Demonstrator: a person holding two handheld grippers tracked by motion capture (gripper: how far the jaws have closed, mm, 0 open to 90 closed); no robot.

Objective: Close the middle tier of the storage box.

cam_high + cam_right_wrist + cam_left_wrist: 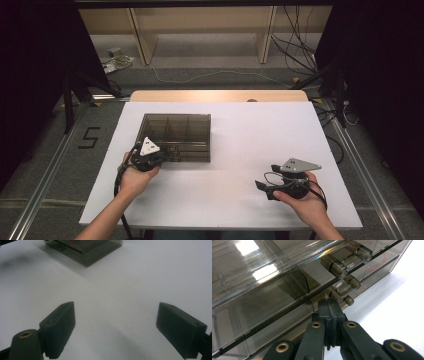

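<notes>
high view: left hand-held gripper (pixel 150 159) at box (pixel 175 131) front edge.

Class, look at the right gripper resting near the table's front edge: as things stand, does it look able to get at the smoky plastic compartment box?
Probably yes. The right gripper has its jaws open, with bare white table between it and the box. The left gripper, shut at the box's front edge, occupies only that near-left part.

The white table (pixel 225 195) is evenly lit from above — dark surrounds flank it. Bright glare patches are seen on the box (pixel 262 272) lid. Beyond the box, the table is washed out — the right gripper view is soft, dim, grainy.
</notes>
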